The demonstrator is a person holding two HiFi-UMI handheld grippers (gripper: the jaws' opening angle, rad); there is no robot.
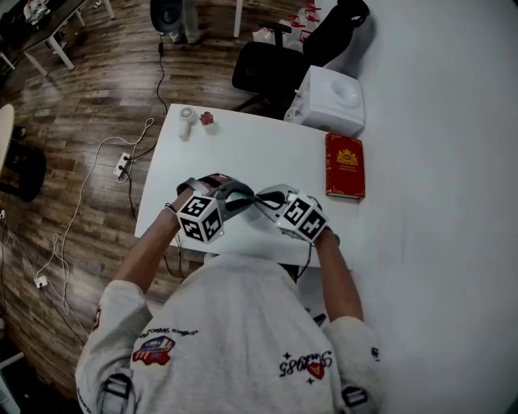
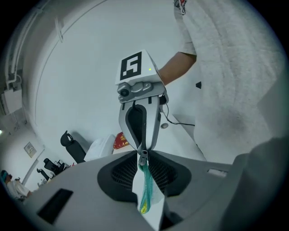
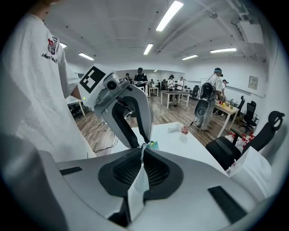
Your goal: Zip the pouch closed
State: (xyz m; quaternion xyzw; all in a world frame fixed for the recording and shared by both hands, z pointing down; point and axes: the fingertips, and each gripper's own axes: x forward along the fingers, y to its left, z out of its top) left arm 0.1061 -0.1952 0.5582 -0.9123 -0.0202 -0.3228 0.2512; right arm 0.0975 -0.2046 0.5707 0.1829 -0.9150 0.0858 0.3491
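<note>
Left gripper [image 2: 144, 159] and right gripper [image 3: 142, 149] both pinch the pouch [image 2: 152, 200]. Keep the zipper [image 2: 145, 185] taut between them; pull straight along its line.

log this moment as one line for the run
left gripper: shut on pouch at teal zipper | right gripper: shut on pouch edge | pouch: held between both, over table

The white counter [image 1: 243, 154] stands on a dark wood-plank floor [image 1: 81, 97], with a plain white wall [image 1: 437, 162] at right. A black office chair [image 1: 275, 61] stands at its far end, and strip lights [image 3: 169, 13] overhead.
</note>
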